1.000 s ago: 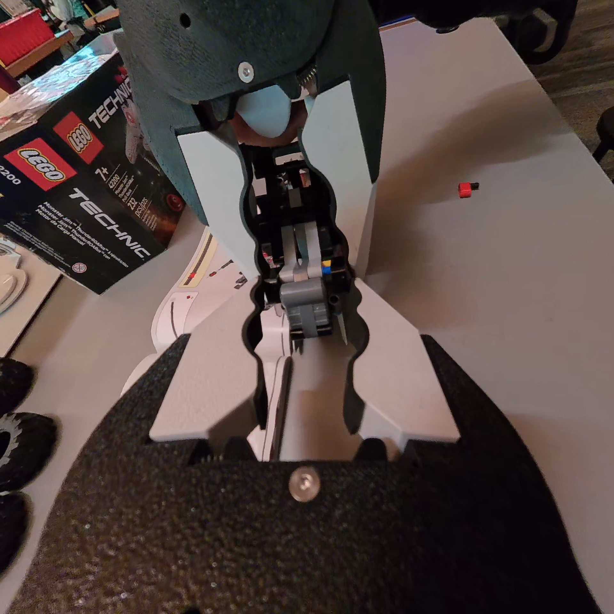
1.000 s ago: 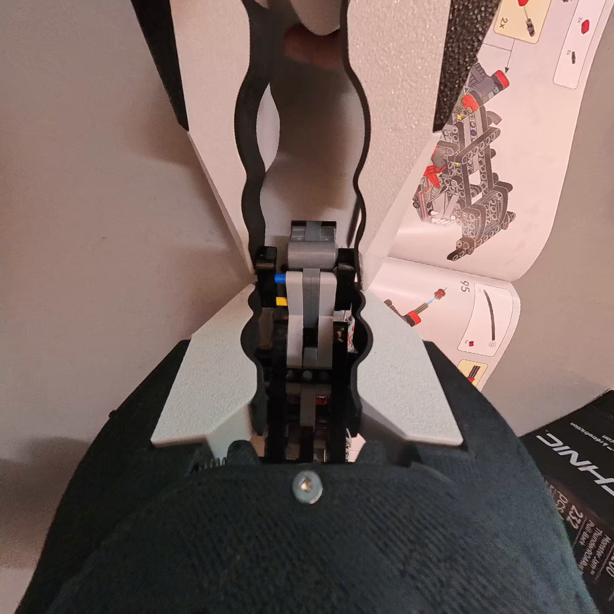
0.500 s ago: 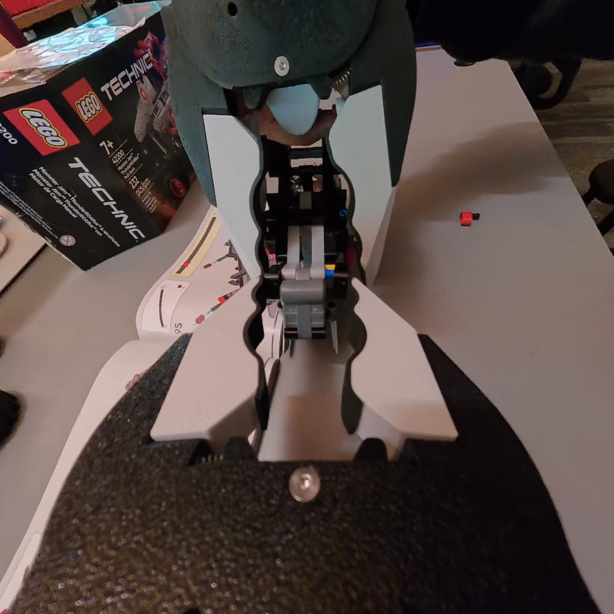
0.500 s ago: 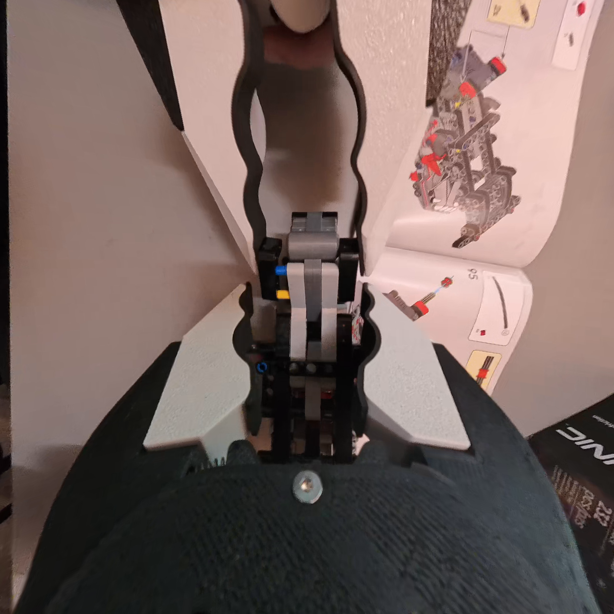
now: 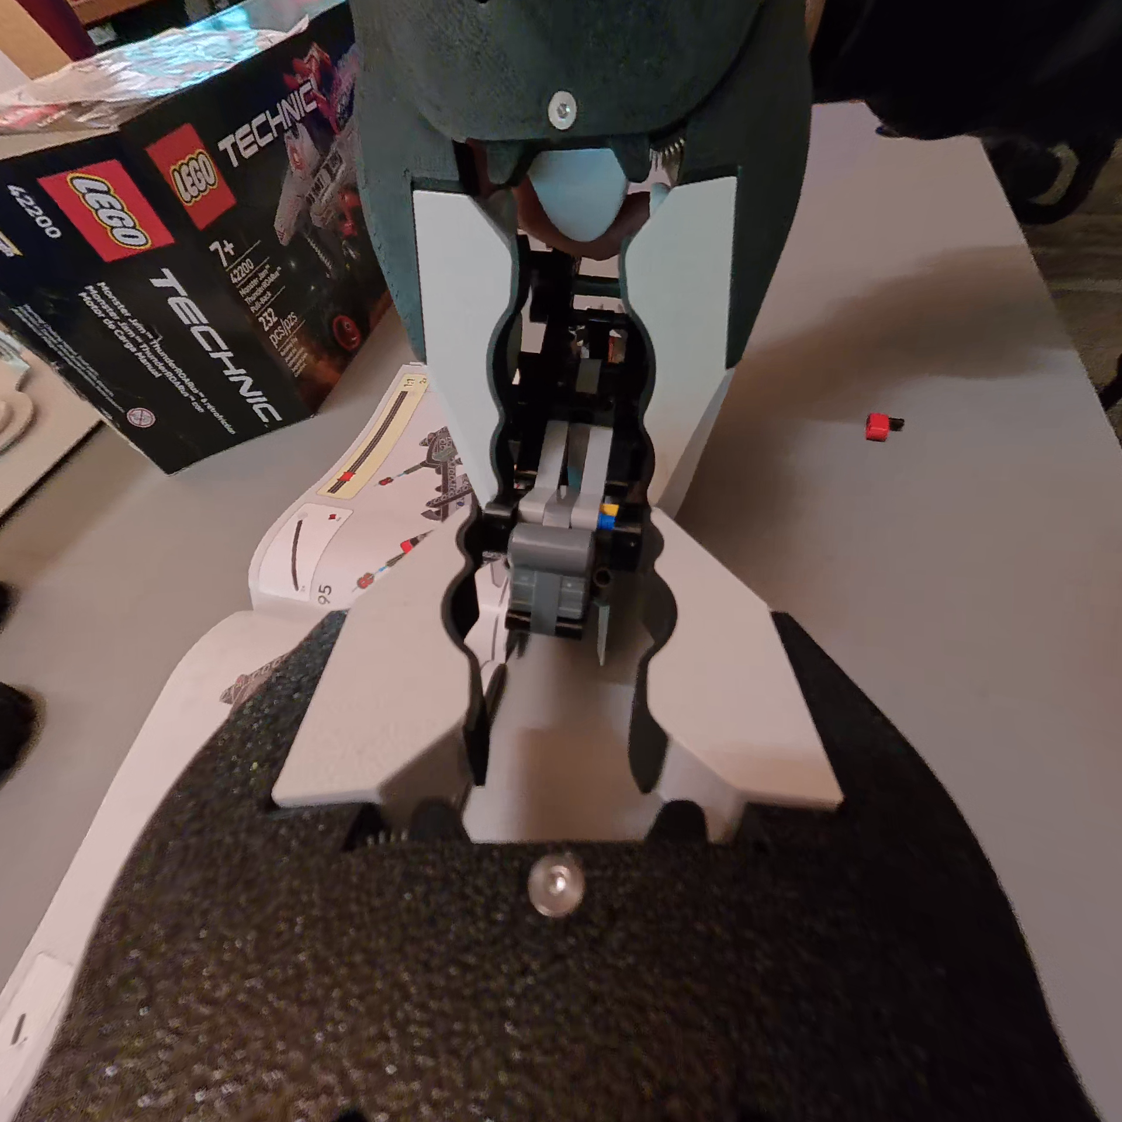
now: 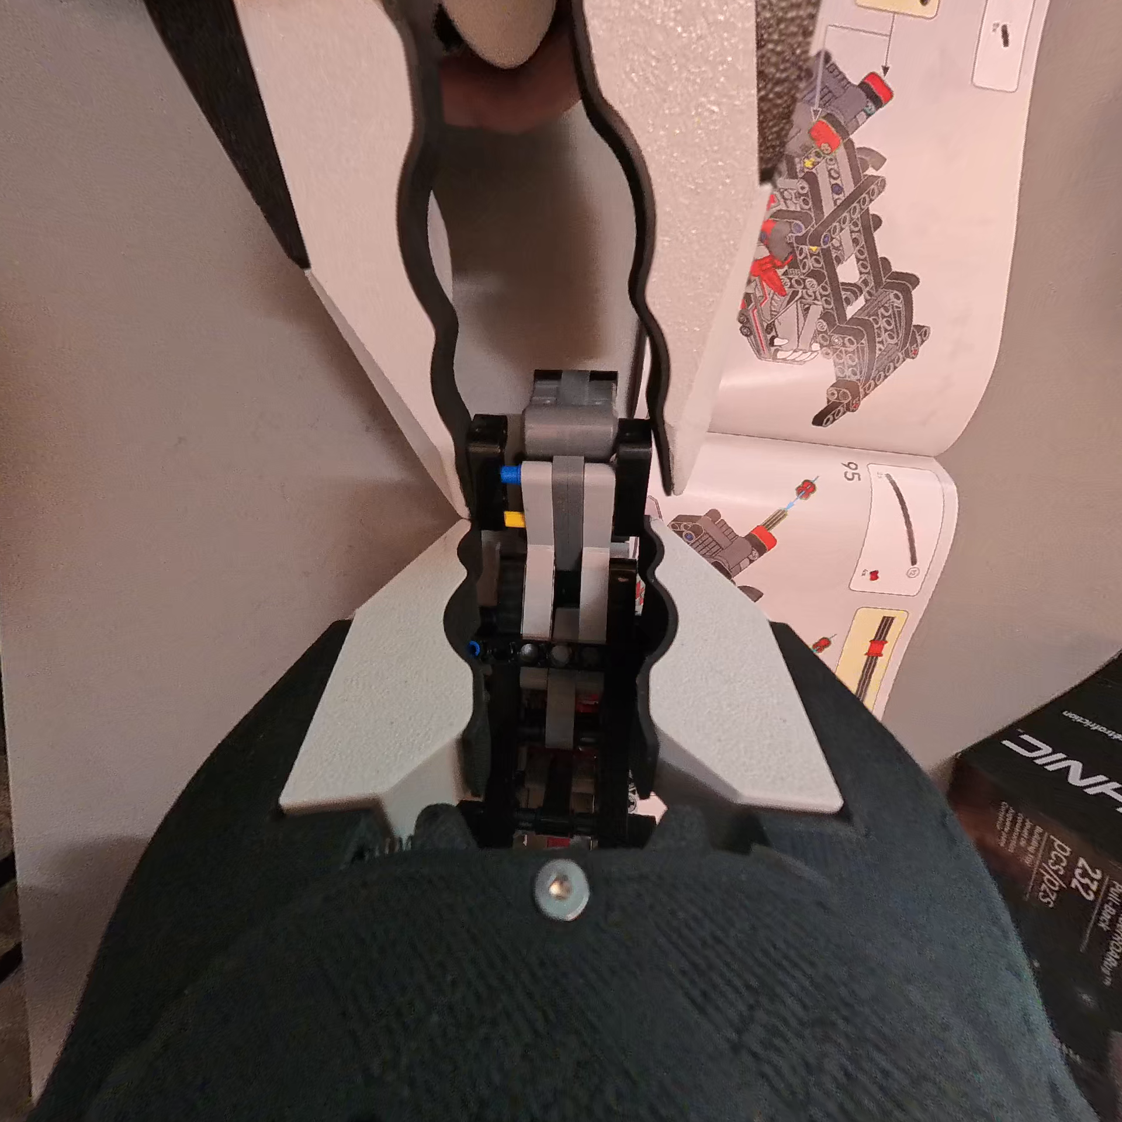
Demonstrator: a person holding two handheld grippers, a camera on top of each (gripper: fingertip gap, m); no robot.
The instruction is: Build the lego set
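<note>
A partly built black and grey lego model [image 5: 549, 549] with small blue and yellow pins hangs above the table between my two grippers, which face each other tip to tip. My left gripper [image 5: 561, 522], black with white fingers, is shut on the model's grey-capped end. My right gripper [image 6: 561, 537], dark teal with pale fingers, is shut on the model's long black frame [image 6: 567, 504], which fills its jaws back to the body. The right gripper [image 5: 571, 486] shows at the top of the left wrist view, and the left gripper [image 6: 567, 479] at the top of the right wrist view.
An open instruction booklet [image 5: 340, 546] lies on the grey table [image 5: 850, 607] under the grippers; it also shows in the right wrist view [image 6: 850, 364]. The black lego box [image 5: 182, 273] stands at the back left. A small red piece [image 5: 877, 425] lies to the right. Black tyres [image 5: 12, 728] lie at the left edge. My two grippers' fingertips are within a few centimetres of each other.
Both grippers have kept hold of the model and shifted together. In the left wrist view the box and booklet show more now and the tyres have slid almost out of view.
</note>
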